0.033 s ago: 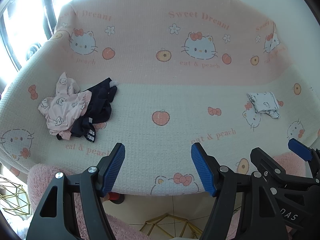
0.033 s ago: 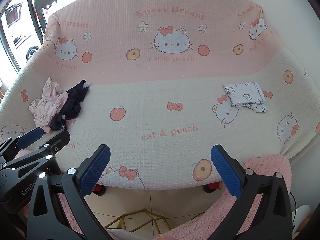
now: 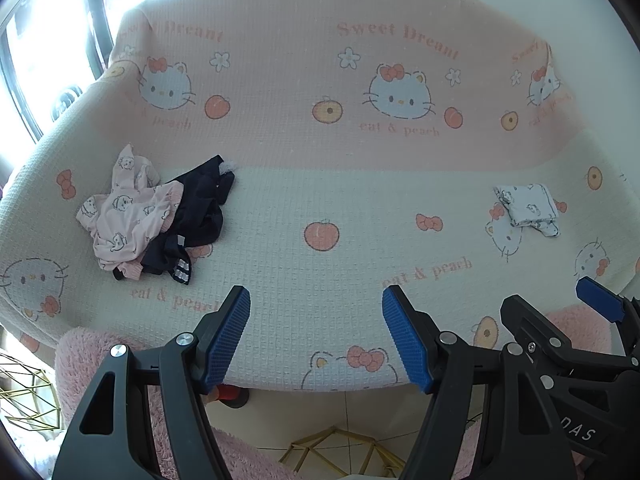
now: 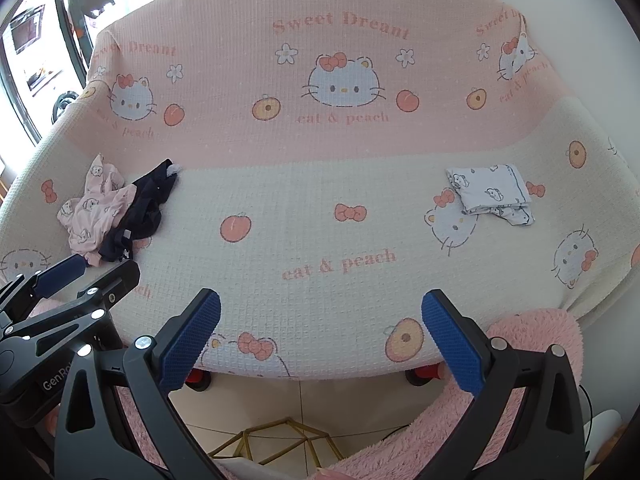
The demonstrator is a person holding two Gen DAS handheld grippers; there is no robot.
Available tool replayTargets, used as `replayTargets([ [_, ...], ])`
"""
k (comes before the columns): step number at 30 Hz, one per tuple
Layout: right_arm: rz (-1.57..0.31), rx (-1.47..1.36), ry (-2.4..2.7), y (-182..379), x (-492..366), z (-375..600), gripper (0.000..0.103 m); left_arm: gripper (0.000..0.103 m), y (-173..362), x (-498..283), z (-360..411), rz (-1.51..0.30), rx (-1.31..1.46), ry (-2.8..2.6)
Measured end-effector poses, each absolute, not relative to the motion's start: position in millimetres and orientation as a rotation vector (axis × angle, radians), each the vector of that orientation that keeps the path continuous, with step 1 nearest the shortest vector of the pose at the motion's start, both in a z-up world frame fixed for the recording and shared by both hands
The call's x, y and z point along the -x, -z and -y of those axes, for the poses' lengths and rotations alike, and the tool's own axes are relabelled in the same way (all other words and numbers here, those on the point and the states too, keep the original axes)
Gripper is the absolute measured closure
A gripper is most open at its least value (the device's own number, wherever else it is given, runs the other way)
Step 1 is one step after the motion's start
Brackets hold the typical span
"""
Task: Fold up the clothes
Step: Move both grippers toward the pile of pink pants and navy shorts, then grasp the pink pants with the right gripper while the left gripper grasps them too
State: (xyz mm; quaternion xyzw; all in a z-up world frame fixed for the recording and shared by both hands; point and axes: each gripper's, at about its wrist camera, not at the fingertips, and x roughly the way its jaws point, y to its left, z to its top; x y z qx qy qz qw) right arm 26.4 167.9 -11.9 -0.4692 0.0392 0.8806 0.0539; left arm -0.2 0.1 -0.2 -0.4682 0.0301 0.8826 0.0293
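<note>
A crumpled pink printed garment (image 3: 124, 216) lies on the left of the sofa seat, partly on top of a dark navy garment (image 3: 196, 208). A folded white printed garment (image 3: 528, 204) rests on the right of the seat. The right wrist view shows the same pink garment (image 4: 96, 212), navy garment (image 4: 148, 204) and folded white garment (image 4: 492, 192). My left gripper (image 3: 316, 300) hangs open in front of the seat's front edge, holding nothing. My right gripper (image 4: 320, 304) is open too, wider, and also holds nothing. Both are well short of the clothes.
The sofa wears a pink and cream cartoon-cat cover (image 3: 320, 152). Pink fluffy fabric (image 4: 532, 344) lies below the seat at both sides. A gold wire frame (image 4: 280, 440) stands on the tiled floor. Bright windows (image 3: 24, 60) are at the left.
</note>
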Motion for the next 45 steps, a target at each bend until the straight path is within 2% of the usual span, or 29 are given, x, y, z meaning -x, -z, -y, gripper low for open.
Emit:
replayTargets([
  [5, -0.160, 1.472, -2.693, 12, -18, -167, 0.001, 0.032, -2, 6, 4, -0.067, 1.451, -2.706],
  [8, -0.085, 1.480, -2.778, 12, -8, -147, 0.001, 0.032, -4, 11, 23, 0.024, 1.418, -2.700],
  [12, 0.049, 1.465, -2.976, 0, 14, -117, 0.001, 0.032, -10, 32, 68, 0.210, 1.430, -2.716],
  [18, 0.252, 1.495, -3.120, 3, 68, -41, 0.001, 0.032, 0, 78, 186, 0.617, 1.486, -2.768],
  [26, 0.528, 1.580, -3.203, 61, 143, 83, 0.001, 0.032, 79, 155, 317, 0.910, 1.764, -2.824],
  [31, 0.502, 1.772, -3.172, 113, 189, 139, 0.003, 0.032, 130, 170, 352, 1.137, 1.807, -2.721],
  [35, 0.465, 1.946, -3.131, 153, 219, 173, 0.012, 0.032, 154, 170, 361, 1.246, 1.842, -2.647],
  [37, 0.434, 2.041, -3.104, 167, 226, 181, 0.013, 0.032, 155, 175, 364, 1.242, 1.839, -2.664],
  [39, 0.401, 2.136, -3.074, 181, 233, 188, 0.018, 0.032, 160, 176, 366, 1.265, 1.853, -2.659],
  [40, 0.384, 2.183, -3.057, 188, 237, 192, 0.031, 0.032, 161, 177, 366, 1.283, 1.843, -2.646],
  [41, 0.367, 2.231, -3.040, 195, 240, 196, 0.049, 0.033, 161, 177, 365, 1.281, 1.836, -2.650],
  [42, 0.332, 2.276, -3.037, 200, 242, 199, 0.056, 0.036, 160, 177, 364, 1.271, 1.826, -2.657],
  [44, 0.331, 2.297, -3.069, 204, 238, 204, 0.073, 0.052, 158, 179, 359, 1.223, 1.808, -2.669],
  [45, 0.326, 2.278, -3.087, 200, 235, 200, 0.078, 0.056, 156, 181, 355, 1.179, 1.806, -2.689],
])
